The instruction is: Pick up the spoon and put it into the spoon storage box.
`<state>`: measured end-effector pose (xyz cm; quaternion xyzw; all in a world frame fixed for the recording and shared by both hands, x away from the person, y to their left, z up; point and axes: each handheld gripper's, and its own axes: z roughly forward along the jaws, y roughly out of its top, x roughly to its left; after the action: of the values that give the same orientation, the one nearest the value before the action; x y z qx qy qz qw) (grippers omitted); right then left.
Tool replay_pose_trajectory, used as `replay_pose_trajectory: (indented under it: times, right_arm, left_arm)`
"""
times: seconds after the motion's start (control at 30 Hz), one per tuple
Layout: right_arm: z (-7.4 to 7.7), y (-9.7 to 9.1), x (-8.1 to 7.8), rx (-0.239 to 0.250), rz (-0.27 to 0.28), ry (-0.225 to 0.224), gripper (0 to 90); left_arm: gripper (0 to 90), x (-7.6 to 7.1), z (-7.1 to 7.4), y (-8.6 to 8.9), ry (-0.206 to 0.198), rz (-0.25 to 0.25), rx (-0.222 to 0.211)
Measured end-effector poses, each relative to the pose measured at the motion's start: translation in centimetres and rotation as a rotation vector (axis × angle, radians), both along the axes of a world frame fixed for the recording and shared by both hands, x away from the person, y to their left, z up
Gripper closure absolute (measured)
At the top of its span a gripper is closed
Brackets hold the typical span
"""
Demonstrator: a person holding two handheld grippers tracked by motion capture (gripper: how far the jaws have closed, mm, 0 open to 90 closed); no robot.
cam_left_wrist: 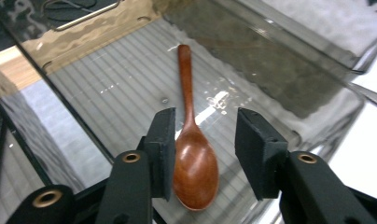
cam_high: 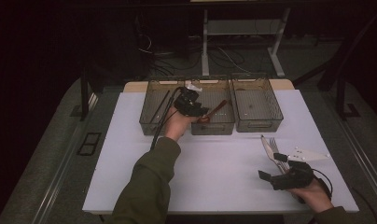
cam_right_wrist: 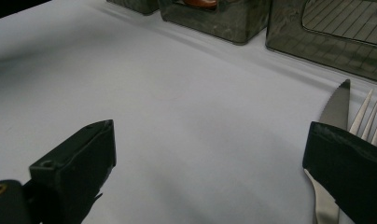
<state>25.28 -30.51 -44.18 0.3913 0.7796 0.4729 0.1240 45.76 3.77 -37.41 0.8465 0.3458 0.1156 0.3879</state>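
Note:
A brown wooden spoon [cam_left_wrist: 192, 154] lies in the middle smoky plastic bin [cam_left_wrist: 107, 88], handle pointing away from me. My left gripper [cam_left_wrist: 205, 122] is open, its jaws straddling the spoon's bowl; the left jaw is close against it, the right jaw stands apart. In the high view this gripper [cam_high: 202, 113] hangs over the middle bin [cam_high: 212, 129] with the spoon [cam_high: 218, 109] beside it. My right gripper [cam_high: 270, 166] is wide open low over the table at the front right. A metal knife [cam_right_wrist: 338, 106] and fork [cam_right_wrist: 371, 116] lie by its right jaw.
Three bins stand in a row at the back of the white table [cam_high: 214, 177]. The left bin [cam_high: 151, 122] holds thin dark sticks [cam_high: 159, 105]. The right bin [cam_high: 259, 125] looks nearly bare. Knife and fork [cam_high: 272, 148] lie right of centre.

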Motion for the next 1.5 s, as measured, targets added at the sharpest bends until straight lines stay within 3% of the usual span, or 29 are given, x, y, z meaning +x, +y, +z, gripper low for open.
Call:
replay_pose_trajectory:
  times: [0.37, 0.67, 0.9, 1.5]
  right_arm:
    - [0.0, 0.0, 0.0, -0.005, 0.005, 0.0, 2.1]
    - [0.0, 0.1, 0.0, -0.006, 0.002, 0.0, 2.1]
    - [-0.1, 0.1, 0.0, -0.006, 0.0, 0.003, 2.1]
    - [-0.1, 0.1, 0.0, -0.006, 0.001, 0.002, 2.1]
  left_arm:
    - [45.7, -2.4, 1.4, 0.7, -0.038, -0.088, -0.032]
    - [38.9, -4.9, 1.6, 1.8, -0.075, -0.135, -0.053]
    - [35.8, -6.7, 1.1, 3.1, -0.088, -0.155, -0.097]
    - [32.2, -11.5, -1.6, 6.9, -0.095, -0.151, -0.121]
